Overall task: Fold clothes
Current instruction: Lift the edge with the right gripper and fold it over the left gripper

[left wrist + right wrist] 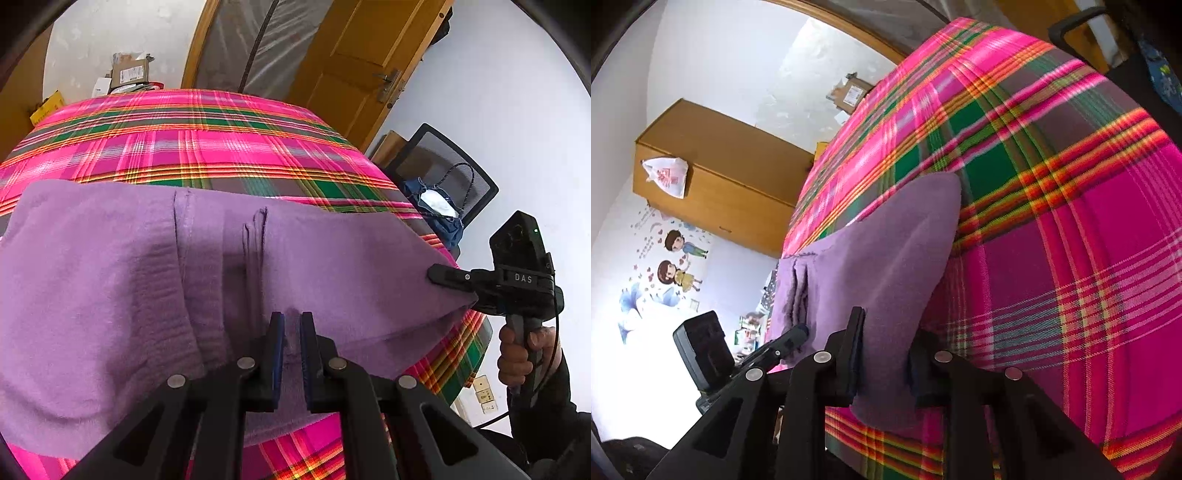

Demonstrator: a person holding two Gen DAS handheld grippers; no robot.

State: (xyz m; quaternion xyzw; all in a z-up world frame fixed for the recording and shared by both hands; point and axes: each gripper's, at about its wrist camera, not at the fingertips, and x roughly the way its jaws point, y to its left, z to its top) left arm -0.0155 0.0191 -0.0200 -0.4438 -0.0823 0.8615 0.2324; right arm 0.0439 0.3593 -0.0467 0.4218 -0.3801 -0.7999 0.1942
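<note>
Purple garment (110,280) (bunched) pinched by 2 grippers.

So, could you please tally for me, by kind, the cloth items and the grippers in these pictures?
Purple garment: 1
Plaid bedcover: 1
Grippers, left gripper and right gripper, each pinching the garment's near edge: 2
Total: 4

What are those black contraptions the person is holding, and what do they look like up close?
Each is a handheld black plastic claw. The left claw has two flat fingers lined with dark blue pads, on angular arms with round silver pins. The right claw has a boxy black camera on top with a small green light, white letters "DAS" on the body, a pistol-style handle and a thin black cable. The hand gripping it wears a dark sleeve.
</note>
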